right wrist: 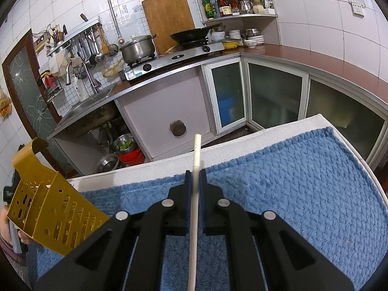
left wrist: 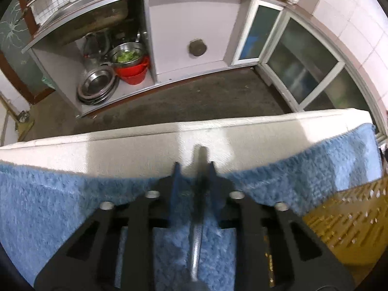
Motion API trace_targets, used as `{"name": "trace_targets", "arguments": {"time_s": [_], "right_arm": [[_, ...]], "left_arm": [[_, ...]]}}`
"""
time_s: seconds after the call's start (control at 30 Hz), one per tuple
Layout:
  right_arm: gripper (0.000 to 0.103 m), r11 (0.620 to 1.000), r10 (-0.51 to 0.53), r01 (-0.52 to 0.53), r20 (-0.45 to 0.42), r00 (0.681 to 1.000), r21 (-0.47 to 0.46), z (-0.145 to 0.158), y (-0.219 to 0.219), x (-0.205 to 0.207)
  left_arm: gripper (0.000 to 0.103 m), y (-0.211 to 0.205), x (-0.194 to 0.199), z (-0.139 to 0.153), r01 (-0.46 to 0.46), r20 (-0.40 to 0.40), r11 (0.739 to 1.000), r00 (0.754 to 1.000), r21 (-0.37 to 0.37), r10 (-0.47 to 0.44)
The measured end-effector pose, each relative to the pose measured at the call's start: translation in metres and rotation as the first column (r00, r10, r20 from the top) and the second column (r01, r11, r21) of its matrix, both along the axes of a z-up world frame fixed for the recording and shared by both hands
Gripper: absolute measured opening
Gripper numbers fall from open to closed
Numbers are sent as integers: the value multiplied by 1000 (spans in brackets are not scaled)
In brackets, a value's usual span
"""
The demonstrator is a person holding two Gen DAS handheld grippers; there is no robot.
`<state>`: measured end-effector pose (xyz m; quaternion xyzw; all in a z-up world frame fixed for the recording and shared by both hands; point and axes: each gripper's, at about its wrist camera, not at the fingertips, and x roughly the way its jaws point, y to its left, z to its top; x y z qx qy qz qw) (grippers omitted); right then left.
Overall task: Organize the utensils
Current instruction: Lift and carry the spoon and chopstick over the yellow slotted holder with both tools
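In the left wrist view my left gripper (left wrist: 194, 167) points steeply down over the blue towel (left wrist: 60, 206). A grey metal utensil handle (left wrist: 197, 237) runs up between its blue pads, closer to the right pad, and its dark blurred tip reaches past them. In the right wrist view my right gripper (right wrist: 195, 173) is shut on a thin cream chopstick (right wrist: 197, 150) that sticks out beyond the fingertips. A yellow perforated utensil holder (right wrist: 48, 208) sits tilted at the towel's left end, and it also shows as the utensil holder (left wrist: 351, 220) at the right of the left wrist view.
The towel (right wrist: 291, 194) covers a white tabletop (left wrist: 145, 143) whose far edge drops to the dark floor. Beyond stand the kitchen cabinets (right wrist: 169, 101), a sink, a stove with a pot and a wok, and metal bowls (left wrist: 97, 87) under the sink. A hand (right wrist: 6, 218) shows at the left edge.
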<state>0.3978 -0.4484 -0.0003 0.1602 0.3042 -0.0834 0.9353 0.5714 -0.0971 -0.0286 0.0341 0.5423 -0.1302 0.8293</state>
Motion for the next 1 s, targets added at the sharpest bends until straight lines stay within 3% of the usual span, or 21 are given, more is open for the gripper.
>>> {"name": "trace_targets", "arguments": {"time_s": [0.07, 0.23, 0.43, 0.53, 0.67, 0.8, 1.0], "right_arm": [[6, 1000, 1, -1, 1, 1000, 2, 1, 0, 0], [6, 1000, 15, -15, 8, 1000, 9, 7, 3, -3], [6, 999, 34, -35, 42, 999, 8, 23, 13, -9], [6, 999, 32, -34, 87, 996, 17, 35, 17, -18], [6, 998, 45, -51, 176, 983, 34, 57, 24, -34], [6, 998, 52, -57, 289, 956, 9, 94, 37, -52], [6, 994, 84, -103, 406, 910, 25, 152, 51, -60]], "left_arm": [[6, 0, -1, 0, 2, -3, 1000, 1000, -10, -2], [6, 5, -11, 5, -9, 24, 1000, 1000, -5, 10], [7, 33, -42, 39, -74, 122, 996, 989, -47, 79], [7, 48, -65, 64, -92, 194, 990, 975, -108, 112], [7, 54, -103, 105, -82, 320, 981, 938, -177, 136], [7, 45, -140, 153, -31, 474, 970, 869, -240, 145], [7, 6, -169, 212, 107, 597, 939, 794, -327, 117]]}}
